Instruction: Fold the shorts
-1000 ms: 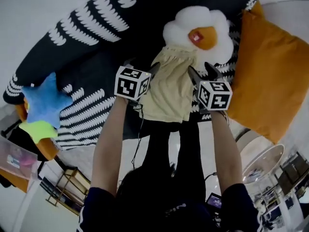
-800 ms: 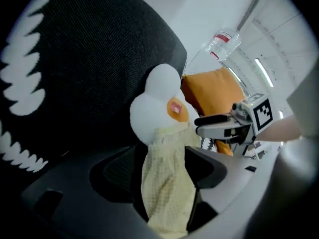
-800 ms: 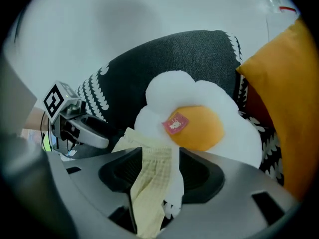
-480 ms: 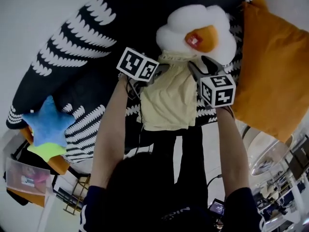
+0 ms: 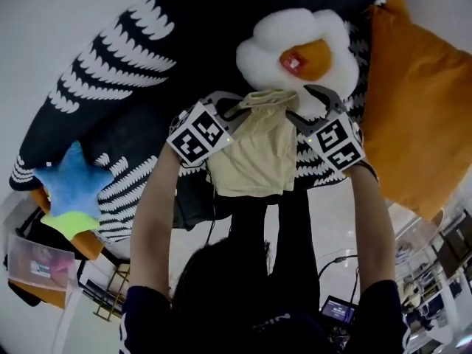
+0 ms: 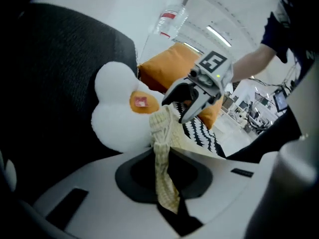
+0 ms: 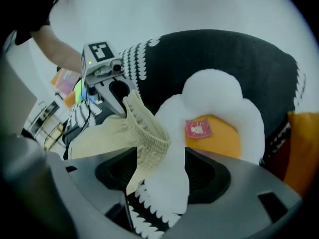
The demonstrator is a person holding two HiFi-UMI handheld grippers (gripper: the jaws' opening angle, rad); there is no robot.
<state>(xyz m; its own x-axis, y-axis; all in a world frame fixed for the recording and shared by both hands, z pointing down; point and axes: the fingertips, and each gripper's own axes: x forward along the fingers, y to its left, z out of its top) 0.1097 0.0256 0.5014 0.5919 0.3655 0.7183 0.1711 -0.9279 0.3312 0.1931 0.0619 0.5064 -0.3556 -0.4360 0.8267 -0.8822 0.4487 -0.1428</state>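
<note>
- Shorts [image 5: 254, 153], pale yellow, lie on the black-and-white patterned blanket [image 5: 125, 72] just below the fried-egg pillow [image 5: 295, 43] in the head view, and their ribbed waistband [image 7: 149, 133] touches the pillow's white rim.
- The shorts' lower end hangs past the blanket's edge on the side away from the pillow, toward the person.
- The left gripper [image 5: 237, 109] is at the waistband corner to the left of the pillow's lower edge. Its jaws have just been closing and are now nearly together, with a strip of the yellow fabric pinched between them.
- The right gripper [image 5: 302, 105] is at the opposite waistband corner, also just under the pillow. Its jaws have just been opening and stand wide. The bunched waistband lies between them close to one jaw, and the pads do not press on it.
- Both grippers tilt downward toward the pillow, and the waistband runs between them.
- An orange cushion [image 5: 417, 102] lies right of the pillow.
- A blue star plush [image 5: 66, 179] lies well apart to the pillow's lower left, at the blanket's edge.
</note>
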